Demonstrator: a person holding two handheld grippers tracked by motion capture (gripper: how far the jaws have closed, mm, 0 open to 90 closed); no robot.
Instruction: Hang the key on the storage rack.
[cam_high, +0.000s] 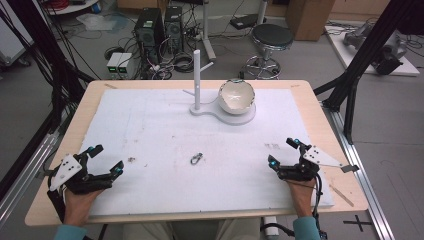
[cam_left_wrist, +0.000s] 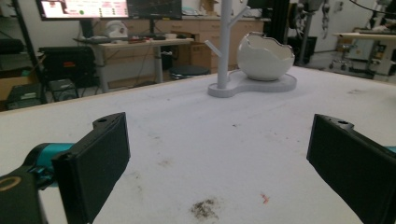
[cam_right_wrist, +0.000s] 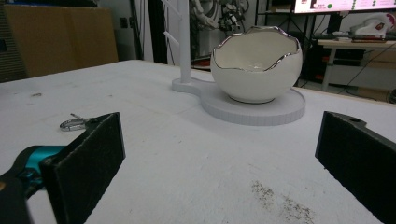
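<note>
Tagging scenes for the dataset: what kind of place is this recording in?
Most likely a robotics lab or workshop. Desktop computer towers and loose cables sit on the floor behind the table, a monitor glows over a workbench, and black frame struts flank the setup.

We are seeing a glossy white bowl (cam_right_wrist: 256, 70) with a shiny silvery rim, a matt white stand (cam_right_wrist: 254, 108), a shiny metal clasp (cam_high: 196, 159), a matt, stained white mat (cam_high: 150, 150), and matt black jaws.
</note>
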